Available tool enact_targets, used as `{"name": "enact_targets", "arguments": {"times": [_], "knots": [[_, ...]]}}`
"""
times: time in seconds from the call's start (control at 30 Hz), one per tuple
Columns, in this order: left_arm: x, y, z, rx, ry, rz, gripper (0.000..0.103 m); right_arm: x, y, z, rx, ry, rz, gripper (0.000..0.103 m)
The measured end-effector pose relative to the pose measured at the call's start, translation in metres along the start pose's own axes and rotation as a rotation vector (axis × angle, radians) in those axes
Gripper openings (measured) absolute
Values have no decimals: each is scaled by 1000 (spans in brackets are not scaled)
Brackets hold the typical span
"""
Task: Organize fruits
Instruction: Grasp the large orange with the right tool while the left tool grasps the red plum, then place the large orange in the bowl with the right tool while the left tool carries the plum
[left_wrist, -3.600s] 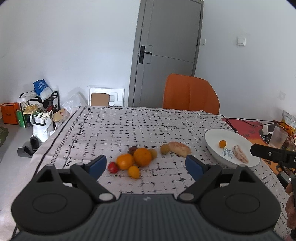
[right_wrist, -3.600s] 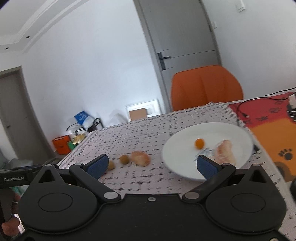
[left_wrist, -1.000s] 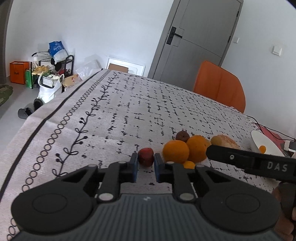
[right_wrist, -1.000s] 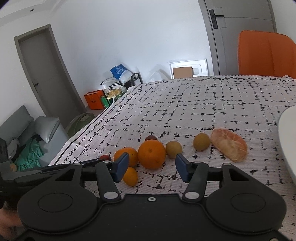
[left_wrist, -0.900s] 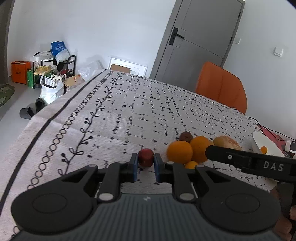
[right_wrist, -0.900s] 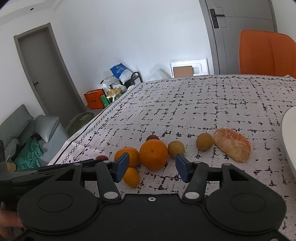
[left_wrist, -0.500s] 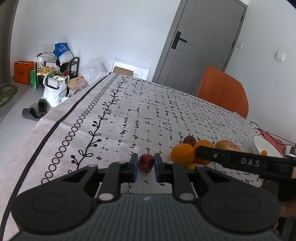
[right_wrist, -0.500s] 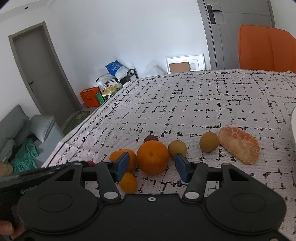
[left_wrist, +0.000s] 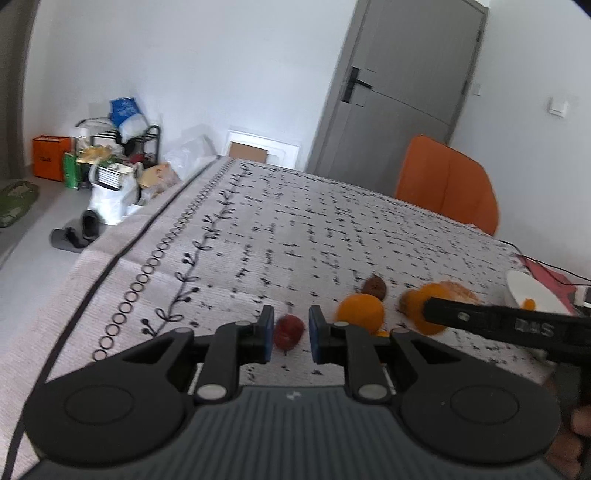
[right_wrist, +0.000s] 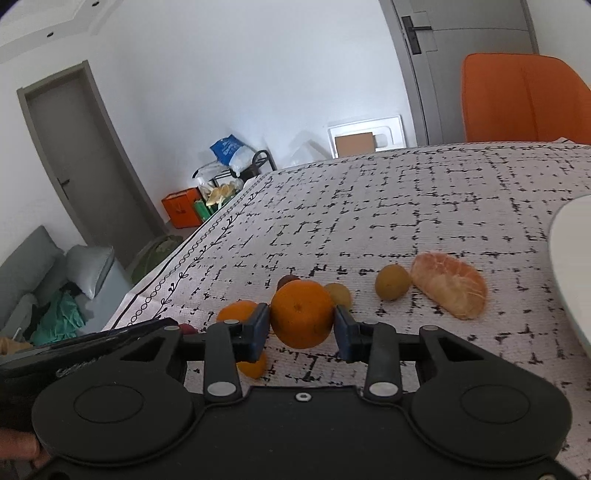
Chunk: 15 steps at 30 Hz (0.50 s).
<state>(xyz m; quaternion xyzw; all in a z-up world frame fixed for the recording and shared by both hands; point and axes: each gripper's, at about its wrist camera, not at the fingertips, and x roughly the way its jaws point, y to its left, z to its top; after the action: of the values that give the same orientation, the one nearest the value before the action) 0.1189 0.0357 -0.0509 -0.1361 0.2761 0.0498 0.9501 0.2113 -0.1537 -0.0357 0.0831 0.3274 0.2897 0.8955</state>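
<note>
A small red fruit (left_wrist: 289, 331) lies on the patterned tablecloth (left_wrist: 295, 240) between the pads of my left gripper (left_wrist: 290, 321). Its jaws are opening and a thin gap shows at the right pad. My right gripper (right_wrist: 301, 321) is closing on a large orange (right_wrist: 302, 314), both pads against its sides. Beside it lie a second orange (right_wrist: 236, 314), a small orange fruit (right_wrist: 253, 365), two yellow-green fruits (right_wrist: 392, 287) and a peeled citrus half (right_wrist: 448, 290). The white plate (right_wrist: 569, 258) sits at the right edge.
A dark fruit (left_wrist: 375, 286) lies behind the oranges. The plate (left_wrist: 517, 284) holds a small orange fruit (left_wrist: 527, 303). An orange chair (left_wrist: 447, 188) stands at the table's far side. The table's left edge (left_wrist: 110, 258) drops to the floor with bags and shoes.
My right jaws have closed in from wide apart onto the large orange. My left jaws, tight on the red fruit before, have parted a little. Neither hand has shifted much.
</note>
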Motion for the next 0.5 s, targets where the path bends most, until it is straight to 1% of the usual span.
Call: {"name": "enact_targets", "arguments": {"times": [0.03, 0.07, 0.1, 0.17, 0.2, 0.33, 0.37, 0.43, 0.47, 0.5], "knots": [[0, -1, 0, 6, -4, 8, 24, -2, -1, 0, 1, -2, 0, 36], [1, -3, 2, 16, -5, 10, 30, -4, -2, -1, 0, -5, 0, 36], [2, -5, 2, 25, -6, 8, 44, -6, -2, -1, -1, -9, -2, 36], [5, -7, 1, 31, -6, 22, 57, -9, -5, -3, 0, -14, -18, 36], [7, -8, 0, 30, -8, 29, 57, -11, -7, -3, 3, -16, -23, 36], [20, -7, -4, 16, 41, 34, 56, -17, -13, -4, 15, -27, -35, 36], [22, -7, -5, 16, 52, 42, 52, -17, -15, -3, 15, -30, -38, 36], [22, -8, -6, 22, 43, 57, 37, -20, -16, -3, 17, -37, -43, 36], [22, -8, -5, 21, 52, 57, 23, -22, -18, -3, 20, -42, -45, 36], [23, -8, -5, 11, 61, 51, 23, -23, -19, -2, 23, -46, -46, 36]]}}
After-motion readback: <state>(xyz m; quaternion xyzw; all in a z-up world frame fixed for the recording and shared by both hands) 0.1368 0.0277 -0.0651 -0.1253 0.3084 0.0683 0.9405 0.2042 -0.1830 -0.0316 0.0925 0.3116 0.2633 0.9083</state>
